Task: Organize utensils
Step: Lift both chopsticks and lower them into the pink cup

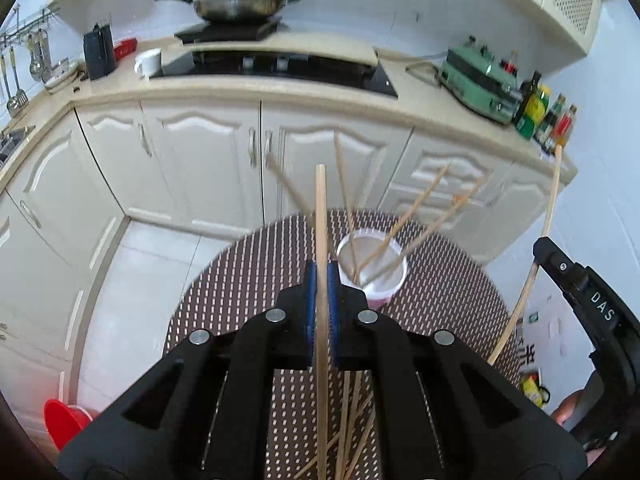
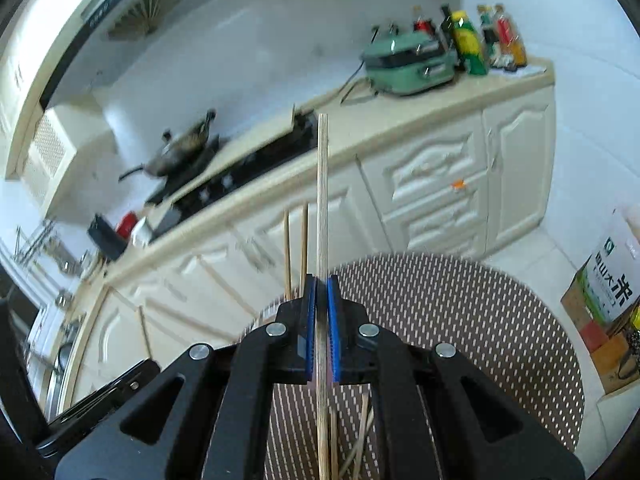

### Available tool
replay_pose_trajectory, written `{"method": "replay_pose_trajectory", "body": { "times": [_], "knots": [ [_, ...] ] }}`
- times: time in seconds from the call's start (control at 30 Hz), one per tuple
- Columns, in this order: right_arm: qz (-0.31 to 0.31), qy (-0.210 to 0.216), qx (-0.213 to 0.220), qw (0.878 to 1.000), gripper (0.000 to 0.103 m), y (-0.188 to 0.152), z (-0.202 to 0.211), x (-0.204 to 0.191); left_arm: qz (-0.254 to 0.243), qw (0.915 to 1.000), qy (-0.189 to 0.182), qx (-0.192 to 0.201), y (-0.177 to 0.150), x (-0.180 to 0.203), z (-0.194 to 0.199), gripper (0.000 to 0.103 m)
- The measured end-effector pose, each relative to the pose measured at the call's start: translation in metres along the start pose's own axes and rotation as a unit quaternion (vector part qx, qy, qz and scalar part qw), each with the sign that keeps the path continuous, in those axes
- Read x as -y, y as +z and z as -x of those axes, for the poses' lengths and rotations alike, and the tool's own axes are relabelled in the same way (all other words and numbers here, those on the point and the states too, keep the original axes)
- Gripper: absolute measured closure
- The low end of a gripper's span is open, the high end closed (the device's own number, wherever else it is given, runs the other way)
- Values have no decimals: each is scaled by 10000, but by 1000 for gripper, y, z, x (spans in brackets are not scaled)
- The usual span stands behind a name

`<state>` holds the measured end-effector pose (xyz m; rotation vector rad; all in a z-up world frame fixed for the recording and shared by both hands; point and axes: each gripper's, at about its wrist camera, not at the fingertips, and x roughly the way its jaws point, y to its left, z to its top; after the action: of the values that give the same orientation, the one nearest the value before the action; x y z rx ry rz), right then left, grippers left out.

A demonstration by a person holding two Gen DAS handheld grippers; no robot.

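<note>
Left gripper (image 1: 322, 280) and right gripper (image 2: 322, 296) each clamped one pale wooden chopstick (image 1: 320, 216); transfer step. Next: lower tips into white plastic cup (image 1: 372, 268).

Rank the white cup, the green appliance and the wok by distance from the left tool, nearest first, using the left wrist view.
1. White cup: on the mat, just beyond the left tool.
2. Green appliance: right on the counter.
3. Wok: far back, upper left.
</note>
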<state>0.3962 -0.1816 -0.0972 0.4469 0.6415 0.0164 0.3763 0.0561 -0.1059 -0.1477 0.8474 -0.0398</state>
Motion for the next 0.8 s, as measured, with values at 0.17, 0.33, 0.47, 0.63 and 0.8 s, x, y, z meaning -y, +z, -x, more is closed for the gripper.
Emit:
{"method": "replay_pose_trajectory", "body": {
  "times": [0.17,0.33,0.47,0.63,0.8],
  "knots": [
    [-179,35,344,9992,98,21,1,-1,88,9993,-90,362,31,11,11,97],
    [-280,-25,639,9976,98,38,-7,-4,169,9969,-162,757,56,23,19,97],
    [-435,-8,815,9957,98,42,-14,-6,211,9943,-120,1042,74,31,18,97],
    [-392,56,1032,9939,98,42,-26,-12,355,9920,-109,1208,87,31,7,97],
    [-347,119,1164,9925,98,26,-43,-11,519,9867,-71,1536,91,26,-5,97]
  ]
}}
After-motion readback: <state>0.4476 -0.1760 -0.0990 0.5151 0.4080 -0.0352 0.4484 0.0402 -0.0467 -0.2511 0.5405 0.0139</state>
